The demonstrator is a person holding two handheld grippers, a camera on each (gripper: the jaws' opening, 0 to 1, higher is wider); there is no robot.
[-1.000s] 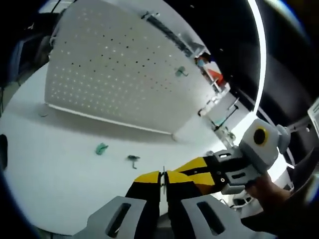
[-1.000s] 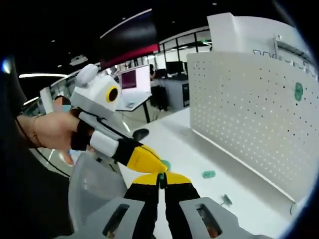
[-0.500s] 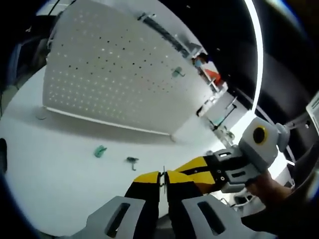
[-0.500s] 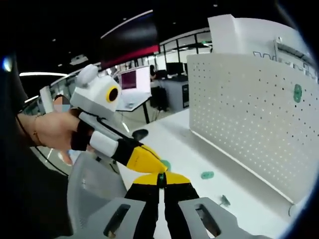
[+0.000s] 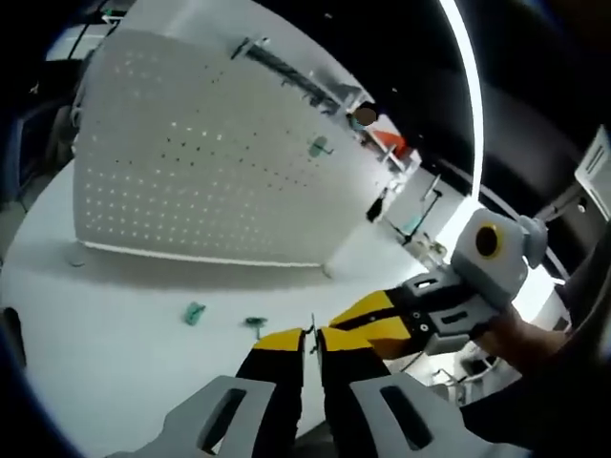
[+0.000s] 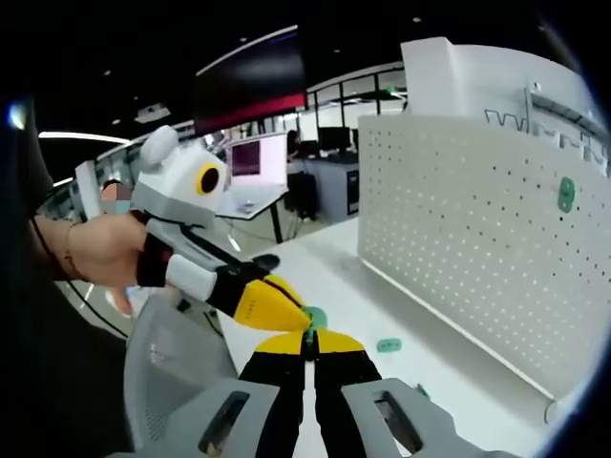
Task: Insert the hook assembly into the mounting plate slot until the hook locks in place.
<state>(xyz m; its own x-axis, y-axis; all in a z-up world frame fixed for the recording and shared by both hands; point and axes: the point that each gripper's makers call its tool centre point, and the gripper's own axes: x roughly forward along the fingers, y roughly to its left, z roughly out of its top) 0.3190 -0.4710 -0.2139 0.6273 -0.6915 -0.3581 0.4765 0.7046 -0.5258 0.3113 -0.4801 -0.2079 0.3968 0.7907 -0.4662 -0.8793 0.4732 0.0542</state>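
Both views have tilted upward since a second ago, the pegboard sitting lower. A thin metal hook is pinched between the closed jaws of the left hand-held gripper; the right hand-held gripper clamps it too. Ahead across the worktop, the board's holes await; insertion remains undone. Green clips lie nearby.

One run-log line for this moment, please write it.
left gripper: shut | right gripper: shut | pegboard: upright on table | green hook: on pegboard | green pieces: on table
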